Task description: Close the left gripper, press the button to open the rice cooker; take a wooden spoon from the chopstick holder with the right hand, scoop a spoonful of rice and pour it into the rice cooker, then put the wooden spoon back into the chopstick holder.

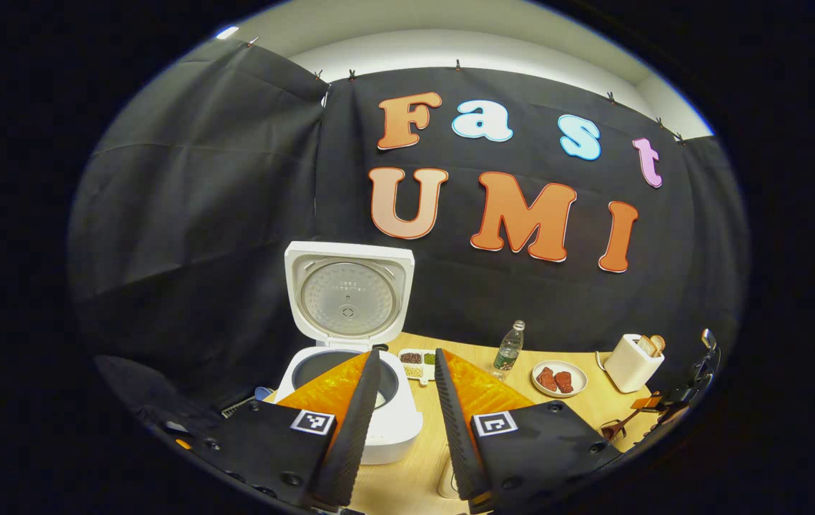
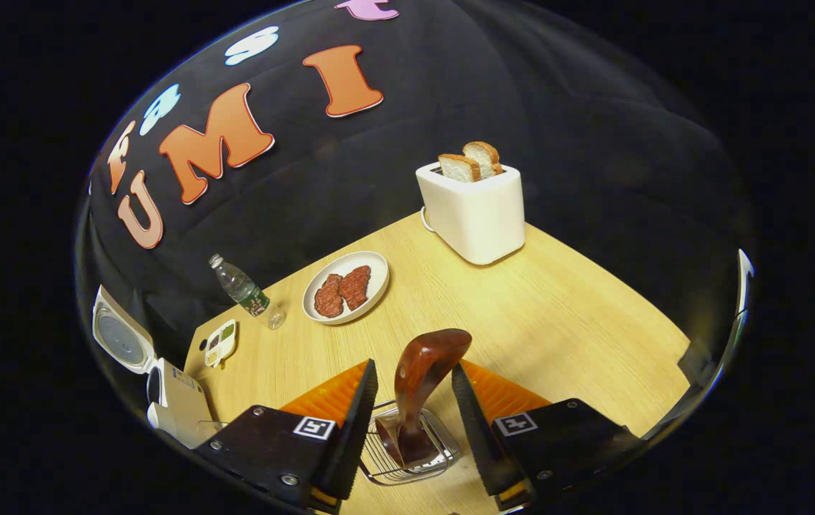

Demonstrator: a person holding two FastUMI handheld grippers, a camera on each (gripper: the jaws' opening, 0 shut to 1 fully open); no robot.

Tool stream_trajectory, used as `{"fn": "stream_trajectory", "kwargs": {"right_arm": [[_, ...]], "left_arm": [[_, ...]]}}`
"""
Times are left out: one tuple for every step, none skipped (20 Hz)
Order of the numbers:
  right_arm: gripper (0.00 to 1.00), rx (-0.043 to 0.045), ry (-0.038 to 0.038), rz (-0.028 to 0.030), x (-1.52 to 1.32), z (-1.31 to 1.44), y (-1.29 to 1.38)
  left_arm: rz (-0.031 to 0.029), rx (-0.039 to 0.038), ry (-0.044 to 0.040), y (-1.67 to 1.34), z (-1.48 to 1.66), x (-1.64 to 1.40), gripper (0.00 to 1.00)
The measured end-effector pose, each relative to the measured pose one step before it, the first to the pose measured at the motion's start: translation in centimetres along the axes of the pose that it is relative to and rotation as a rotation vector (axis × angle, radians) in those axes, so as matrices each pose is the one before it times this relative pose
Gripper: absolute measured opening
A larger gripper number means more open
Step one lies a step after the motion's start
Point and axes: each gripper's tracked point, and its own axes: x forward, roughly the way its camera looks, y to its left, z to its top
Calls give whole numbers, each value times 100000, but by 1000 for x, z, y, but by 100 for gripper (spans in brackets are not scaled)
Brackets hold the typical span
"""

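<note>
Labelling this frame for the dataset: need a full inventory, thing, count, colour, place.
rice cooker: 1, white, left end of the table, lid up
table: 1, light wood
sectioned dish: 1, white, holding grains, just right of the cooker
bottle: 1, clear with green label, upright by the back wall
plate: 1, white, two reddish-brown pieces on it, mid table
toaster: 1, white, two bread slices sticking up, right rear
wooden spoon: 1, dark reddish-brown, standing in the holder
chopstick holder: 1, wire metal, near table edge
left gripper: 1, open, above the cooker
right gripper: 1, open, fingers either side of the spoon, not touching
</note>
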Motion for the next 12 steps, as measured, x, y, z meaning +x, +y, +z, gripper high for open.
{"fn": "stream_trajectory", "kwargs": {"right_arm": [[61, 666, 612, 996, 317, -146, 203], [49, 699, 147, 851, 184, -95, 51], [48, 657, 524, 1242, 235, -46, 215], [45, 552, 627, 1432, 45, -263, 242], [38, 442, -151, 890, 84, -117, 114], [34, 202, -661, -173, -49, -19, -245], [25, 252, -906, 376, -84, -193, 18], [23, 194, -515, 785, -618, -110, 96], [21, 23, -635, 210, -486, -120, 60], [20, -99, -724, -449, -469, -235, -145], [19, 37, -1061, -831, -418, -140, -157], [20, 327, -1163, -1183, -384, -168, -211]], "left_arm": [[112, 40, 347, -87, -309, -409, 57], [186, -22, 276, -58, -225, -172, 57], [78, -94, 167, 11, -114, -108, 57], [26, 3, 259, 18, -236, -103, 57], [-70, -3, 48, -20, 9, -22, 57], [-258, 90, 181, 12, -55, 11, 57], [-194, 52, -160, 148, 104, 25, 57], [-477, 10, -178, -6, 90, 37, 57], [-310, -19, -400, 19, 109, 78, 57], [-568, -97, -143, -29, -19, 164, 57], [-503, -35, 50, -51, -40, 187, 57], [-984, -220, 264, 18, 2, 154, 57]]}}
